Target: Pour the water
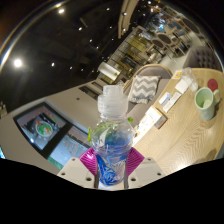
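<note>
Clear plastic bottle (pixel 112 140), one only, upright, white cap on, blue label round its middle, water inside. It sits between my gripper's (pixel 111 170) two fingers; the magenta pads (pixel 90 160) show on either side of its base and look pressed against it, so I read the jaws as clamped on the bottle. It's lifted over the near edge of a light wooden table (pixel 185 135).

On the table I count: one green cup (pixel 204 99) near the far right edge, one red thing (pixel 212 85) just beyond it (too small to identify), and one white box (pixel 152 120) close to the bottle's right. One chair (pixel 147 85) with a zigzag cushion stands at the table's far side. One framed picture (pixel 43 127) lies to the left.
</note>
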Available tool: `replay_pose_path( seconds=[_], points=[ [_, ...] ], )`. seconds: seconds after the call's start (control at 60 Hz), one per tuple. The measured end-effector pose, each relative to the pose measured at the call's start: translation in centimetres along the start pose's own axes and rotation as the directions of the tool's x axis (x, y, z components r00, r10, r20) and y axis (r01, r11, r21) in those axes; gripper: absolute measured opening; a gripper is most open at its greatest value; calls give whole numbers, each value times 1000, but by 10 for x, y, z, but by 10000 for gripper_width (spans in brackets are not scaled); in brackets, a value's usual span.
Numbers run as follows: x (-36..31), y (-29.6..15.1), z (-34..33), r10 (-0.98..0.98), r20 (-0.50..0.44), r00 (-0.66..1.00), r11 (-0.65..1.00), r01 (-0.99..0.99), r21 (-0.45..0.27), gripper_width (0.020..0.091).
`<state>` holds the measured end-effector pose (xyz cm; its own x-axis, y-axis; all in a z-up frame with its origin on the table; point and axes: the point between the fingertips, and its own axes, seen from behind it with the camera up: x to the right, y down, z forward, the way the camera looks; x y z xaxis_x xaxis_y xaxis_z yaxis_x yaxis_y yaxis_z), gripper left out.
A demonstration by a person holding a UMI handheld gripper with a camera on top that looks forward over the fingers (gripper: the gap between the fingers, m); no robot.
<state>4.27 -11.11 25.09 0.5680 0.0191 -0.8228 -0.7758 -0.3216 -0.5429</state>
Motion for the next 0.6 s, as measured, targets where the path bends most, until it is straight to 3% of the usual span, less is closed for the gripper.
replay_pose_path(
  seconds=[0.117, 0.25, 0.483, 0.6],
  points=[
    [14, -53, 9, 336, 121, 934, 941, -339, 5, 323],
    [54, -92, 10, 601, 170, 781, 794, -608, -14, 323],
    [134, -110, 27, 847, 171, 503, 519, -853, -60, 325],
    [156, -110, 29, 881, 154, 447, 461, -885, -65, 324]
  ],
)
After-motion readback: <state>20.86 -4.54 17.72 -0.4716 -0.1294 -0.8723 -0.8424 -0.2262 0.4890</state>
